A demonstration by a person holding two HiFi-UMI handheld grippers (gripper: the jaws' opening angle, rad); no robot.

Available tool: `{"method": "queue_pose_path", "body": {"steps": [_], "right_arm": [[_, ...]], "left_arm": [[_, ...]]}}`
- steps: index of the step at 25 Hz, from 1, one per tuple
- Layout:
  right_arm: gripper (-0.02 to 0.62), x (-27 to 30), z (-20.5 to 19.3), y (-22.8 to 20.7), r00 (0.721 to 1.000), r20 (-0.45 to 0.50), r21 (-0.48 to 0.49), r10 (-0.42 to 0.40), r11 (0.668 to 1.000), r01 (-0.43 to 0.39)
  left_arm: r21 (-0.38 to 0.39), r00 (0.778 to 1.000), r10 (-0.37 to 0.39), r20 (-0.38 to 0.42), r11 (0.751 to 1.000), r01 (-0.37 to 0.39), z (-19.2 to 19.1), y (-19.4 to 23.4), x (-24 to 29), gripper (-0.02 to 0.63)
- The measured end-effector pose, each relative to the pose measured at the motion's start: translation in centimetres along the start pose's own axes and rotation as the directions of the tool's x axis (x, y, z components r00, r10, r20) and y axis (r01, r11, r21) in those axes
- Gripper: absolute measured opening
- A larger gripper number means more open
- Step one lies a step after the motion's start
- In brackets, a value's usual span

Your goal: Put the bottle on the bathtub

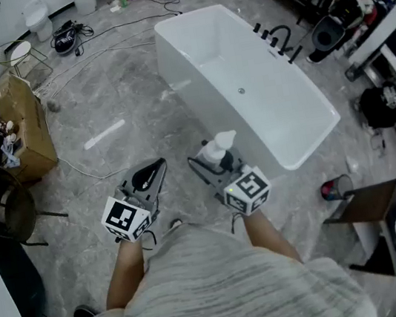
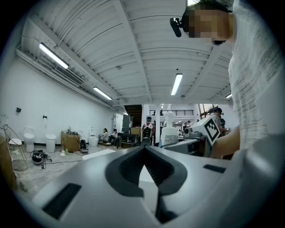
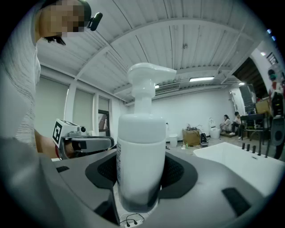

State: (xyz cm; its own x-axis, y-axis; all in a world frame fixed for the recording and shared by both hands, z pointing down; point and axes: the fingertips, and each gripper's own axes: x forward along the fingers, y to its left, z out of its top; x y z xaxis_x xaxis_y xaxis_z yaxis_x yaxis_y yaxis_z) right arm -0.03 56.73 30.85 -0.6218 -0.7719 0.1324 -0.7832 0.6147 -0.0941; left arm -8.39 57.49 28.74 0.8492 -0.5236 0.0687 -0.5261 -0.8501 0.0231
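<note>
The bottle (image 1: 220,147) is a white pump bottle, held upright over the grey floor in front of the person. My right gripper (image 1: 212,160) is shut on its lower body, and its dark pads (image 3: 178,171) press both sides of the bottle (image 3: 139,153). The white bathtub (image 1: 314,143) stands just ahead and to the right, and its rim (image 3: 236,158) shows at the right of the right gripper view. My left gripper (image 1: 152,173) hangs to the left of the bottle. Its jaws (image 2: 143,151) are shut with nothing in them. The bottle (image 2: 169,132) shows beyond them.
A black faucet (image 1: 279,39) stands at the tub's far side. On the left are a cardboard box (image 1: 24,130) and a dark chair (image 1: 7,208). A brown side table (image 1: 368,210) and a red can (image 1: 331,189) sit near the tub's right end. Cables (image 1: 76,35) run across the floor.
</note>
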Motion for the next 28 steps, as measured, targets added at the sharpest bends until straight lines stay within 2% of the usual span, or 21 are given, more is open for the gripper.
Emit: {"method": "queue_pose_path", "body": {"steps": [13,28], "right_arm": [[0.236,-0.3,0.1,0.5,1.0,0.002,-0.006,-0.006,1.0,0.006],[0.236,2.1,1.3,1.4,0.999,0.044,0.046,0.018,0.999,-0.02]], "left_arm": [[-0.008,1.0,-0.01,0.006,1.0,0.01,-0.4,-0.6,-0.2,0.003],[-0.026,1.0,0.005,0.02,1.0,-0.004,-0.8,1.4,-1.1,0.003]]}}
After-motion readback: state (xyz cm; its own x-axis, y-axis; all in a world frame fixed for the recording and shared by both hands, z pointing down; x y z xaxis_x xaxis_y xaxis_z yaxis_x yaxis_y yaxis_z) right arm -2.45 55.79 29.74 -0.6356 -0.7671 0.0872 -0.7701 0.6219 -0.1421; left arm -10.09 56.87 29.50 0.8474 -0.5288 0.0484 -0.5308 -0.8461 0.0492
